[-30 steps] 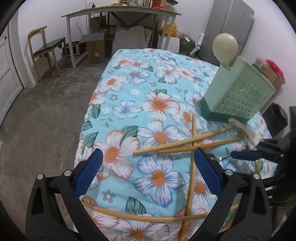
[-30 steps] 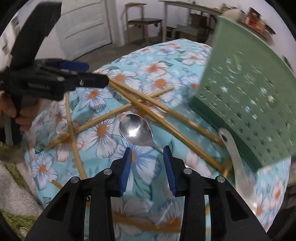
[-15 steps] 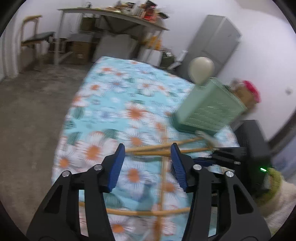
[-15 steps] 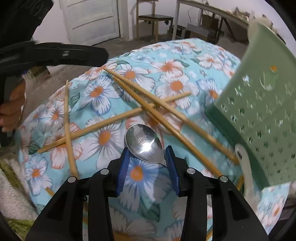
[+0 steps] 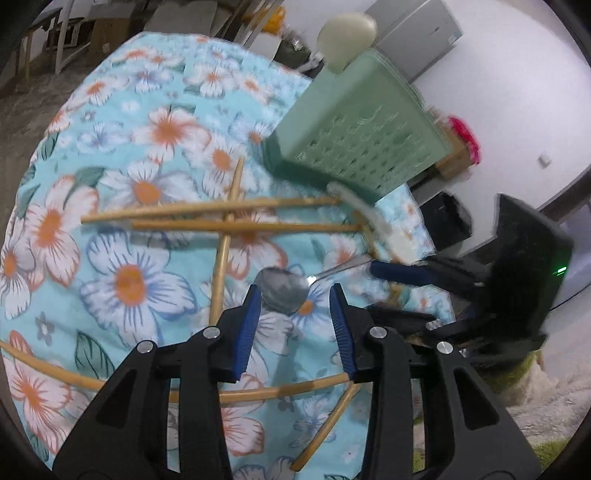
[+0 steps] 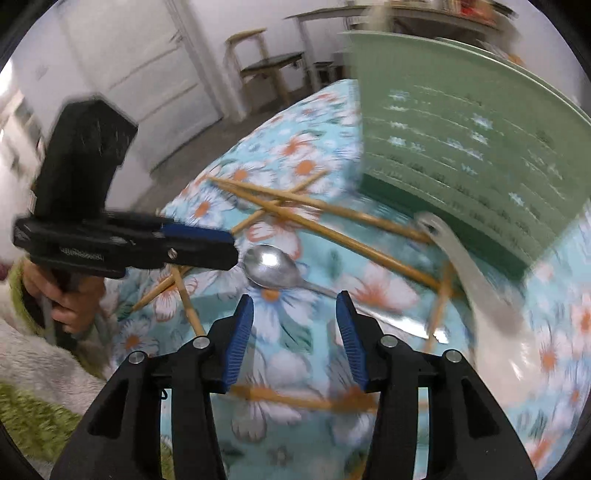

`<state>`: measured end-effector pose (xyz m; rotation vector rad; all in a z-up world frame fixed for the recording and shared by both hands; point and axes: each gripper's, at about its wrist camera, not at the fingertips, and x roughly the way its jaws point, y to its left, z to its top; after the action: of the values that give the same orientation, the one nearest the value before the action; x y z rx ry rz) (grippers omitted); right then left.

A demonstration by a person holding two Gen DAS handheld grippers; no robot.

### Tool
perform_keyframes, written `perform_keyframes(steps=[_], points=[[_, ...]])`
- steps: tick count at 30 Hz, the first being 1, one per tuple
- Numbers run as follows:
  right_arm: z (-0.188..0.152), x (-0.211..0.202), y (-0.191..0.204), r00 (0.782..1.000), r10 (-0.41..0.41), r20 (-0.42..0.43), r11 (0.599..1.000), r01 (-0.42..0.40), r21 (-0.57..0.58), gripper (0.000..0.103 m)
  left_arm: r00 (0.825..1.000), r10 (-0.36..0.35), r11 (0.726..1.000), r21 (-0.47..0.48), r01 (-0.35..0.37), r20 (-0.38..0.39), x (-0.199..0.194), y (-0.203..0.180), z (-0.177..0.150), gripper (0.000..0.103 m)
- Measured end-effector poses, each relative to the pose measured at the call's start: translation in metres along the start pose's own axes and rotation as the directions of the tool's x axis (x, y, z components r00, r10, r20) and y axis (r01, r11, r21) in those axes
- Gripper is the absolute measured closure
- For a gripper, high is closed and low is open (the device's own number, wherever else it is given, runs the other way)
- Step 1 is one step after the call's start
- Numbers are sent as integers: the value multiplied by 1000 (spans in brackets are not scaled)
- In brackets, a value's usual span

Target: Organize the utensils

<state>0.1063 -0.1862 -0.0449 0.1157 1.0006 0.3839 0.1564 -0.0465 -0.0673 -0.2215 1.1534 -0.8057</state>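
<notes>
A metal spoon [image 5: 282, 293] lies on the floral cloth, bowl toward my left gripper [image 5: 294, 295], which is open with the bowl just ahead of its fingertips. In the right wrist view the spoon [image 6: 271, 267] lies just ahead of my open right gripper [image 6: 294, 308], its handle running right toward the right finger. Several wooden chopsticks [image 5: 221, 214] lie crossed on the cloth. A white ladle [image 5: 380, 225] lies by the green perforated utensil holder [image 5: 358, 136], which holds a cream spoon [image 5: 345, 29].
The floral cloth [image 5: 122, 273] covers a raised surface that drops off at the left and near edges. A grey cabinet [image 5: 424, 37] stands behind the holder. A door [image 6: 147, 74] and a chair [image 6: 266, 66] stand across the concrete floor.
My left gripper has swung right and down to the spoon's bowl. My right gripper has opened wider and drawn back slightly; the spoon now lies turned with its handle to the right.
</notes>
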Motion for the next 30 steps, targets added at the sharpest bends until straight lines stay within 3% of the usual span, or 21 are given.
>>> perform_keyframes(steps=[4,11,13,14,16,21,24,30], points=[[-15,-24,-33,998,2,67,984,-14,178,51,999,20,998,-60,-23,-49,10,6,-2,67],[-51,-54,-89,981,-13,195,884,-80,460,51,997,33,990,-132,-41,-63,23,13,3,67],[-62,-56,-106,974,-14,226,835,-113,538,51,998,14,986,-163,-23,-54,26,16,4,67],[-69,-57,-117,972,-12,235,794,-133,593,51,999,12,984,-175,-21,-50,27,17,4,68],[-82,-58,-136,967,8,256,719,-183,671,51,998,32,983,-181,-40,-47,25,18,4,77],[-106,-53,-172,945,73,318,515,-308,800,54,998,62,977,-202,-65,-21,19,20,-1,84],[-108,-45,-182,942,89,324,446,-328,833,59,997,71,975,-209,-72,-12,18,20,-3,85],[-107,-33,-194,937,90,337,365,-346,864,75,996,90,977,-191,-91,-10,21,17,-3,88]])
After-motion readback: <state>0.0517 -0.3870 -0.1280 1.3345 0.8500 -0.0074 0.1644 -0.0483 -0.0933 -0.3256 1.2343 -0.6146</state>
